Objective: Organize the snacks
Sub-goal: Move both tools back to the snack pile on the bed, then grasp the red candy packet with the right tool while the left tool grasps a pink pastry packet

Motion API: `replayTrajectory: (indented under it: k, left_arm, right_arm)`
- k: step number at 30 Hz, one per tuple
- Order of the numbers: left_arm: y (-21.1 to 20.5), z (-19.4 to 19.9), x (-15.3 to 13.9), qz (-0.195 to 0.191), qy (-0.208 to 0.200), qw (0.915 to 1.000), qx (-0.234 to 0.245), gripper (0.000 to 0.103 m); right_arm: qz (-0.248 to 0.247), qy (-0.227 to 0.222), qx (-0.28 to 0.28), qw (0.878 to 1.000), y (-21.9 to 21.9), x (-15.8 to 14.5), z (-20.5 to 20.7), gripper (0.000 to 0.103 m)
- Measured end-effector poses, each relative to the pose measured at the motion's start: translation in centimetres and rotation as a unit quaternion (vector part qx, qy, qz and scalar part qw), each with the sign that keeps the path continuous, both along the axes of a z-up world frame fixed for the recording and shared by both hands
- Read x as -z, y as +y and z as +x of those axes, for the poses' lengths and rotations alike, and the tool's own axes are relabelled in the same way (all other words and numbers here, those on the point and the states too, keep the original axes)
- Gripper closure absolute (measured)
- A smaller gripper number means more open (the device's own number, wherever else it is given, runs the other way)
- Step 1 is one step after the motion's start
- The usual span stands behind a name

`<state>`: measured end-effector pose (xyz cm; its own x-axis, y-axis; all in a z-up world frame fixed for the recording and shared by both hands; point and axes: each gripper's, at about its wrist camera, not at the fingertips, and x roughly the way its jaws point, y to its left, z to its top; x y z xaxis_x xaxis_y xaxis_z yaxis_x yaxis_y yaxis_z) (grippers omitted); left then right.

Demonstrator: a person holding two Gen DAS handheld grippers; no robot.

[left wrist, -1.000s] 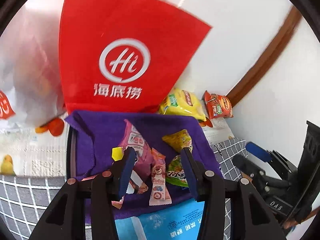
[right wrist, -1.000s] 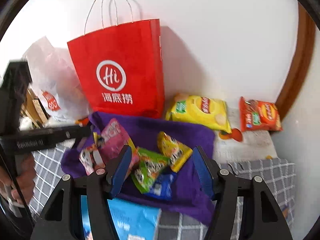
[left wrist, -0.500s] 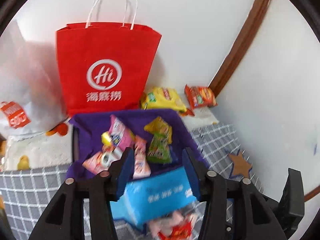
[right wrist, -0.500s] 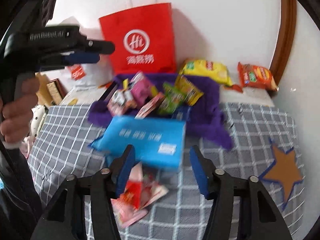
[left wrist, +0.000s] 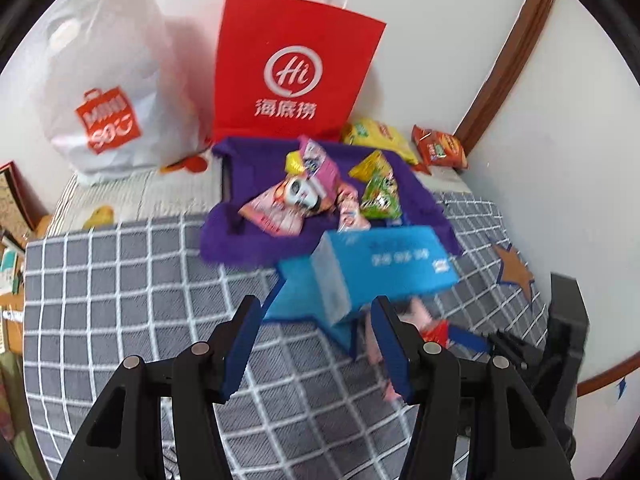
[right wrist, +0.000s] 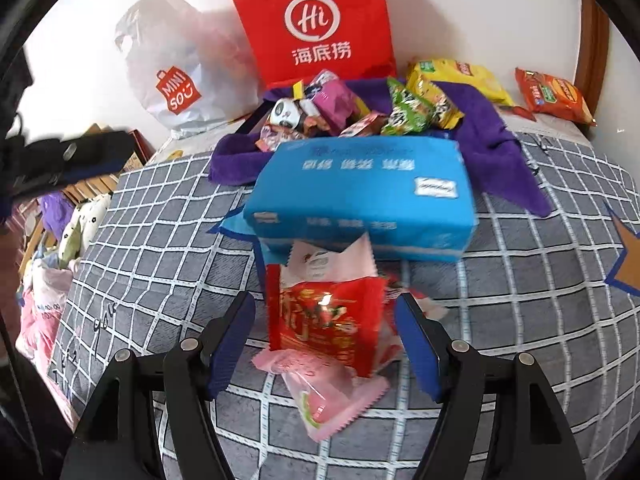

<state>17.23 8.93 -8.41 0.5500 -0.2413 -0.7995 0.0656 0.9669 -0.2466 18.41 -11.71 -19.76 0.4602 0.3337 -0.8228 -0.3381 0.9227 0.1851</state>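
Red snack packet (right wrist: 320, 320) between spread fingers of right tool (right wrist: 326, 344).

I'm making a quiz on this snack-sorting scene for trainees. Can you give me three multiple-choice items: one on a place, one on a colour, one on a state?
1. Where is the red snack packet?
A. In front of the blue pack
B. In the red paper bag
C. On the purple cloth
2. What colour is the checked cover?
A. Green
B. Grey
C. Yellow
3. How is the right gripper?
A. Shut on the packet
B. Open
C. Out of view

Key: A, it lies on the cover nearer the camera; B, grey with white lines; B, its fingers stand apart either side of the packet.
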Motion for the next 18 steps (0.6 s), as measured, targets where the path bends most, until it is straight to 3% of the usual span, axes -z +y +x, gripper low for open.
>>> replayTrajectory:
  k: [3, 5, 8, 9, 18]
  left_arm:
    - [1.0, -0.8, 0.5, -0.002, 0.008, 0.9999, -0.013, 0.048]
    - [1.6, -1.4, 0.7, -0.002, 0.010, 0.9997, -0.022, 0.048]
    - [1.9, -2.1, 1.0, -0.006, 0.013, 0.9994, -0.030, 0.048]
    - [1.8, -2.2, 1.2, -0.007, 0.015, 0.9994, -0.031, 0.048]
    - [-1.9, -2.1, 4.5, -0.022, 0.043, 0.9988, -0.010, 0.048]
  right_arm:
    - [-0.023, -0.007, -0.004, 1.000, 1.1, 0.9, -0.2, 0.032]
    - [-0.028, -0.018, 0.000, 0.999, 1.1, 0.9, -0.6, 0.047]
    - [-0.014, -0.021, -0.004, 1.000, 0.6, 0.3, -1.2, 0.058]
    - [-0.006, -0.024, -0.003, 1.000, 0.4, 0.1, -1.4, 0.071]
    - [0.041, -0.039, -0.005, 0.998, -2.7, -2.0, -3.6, 0.079]
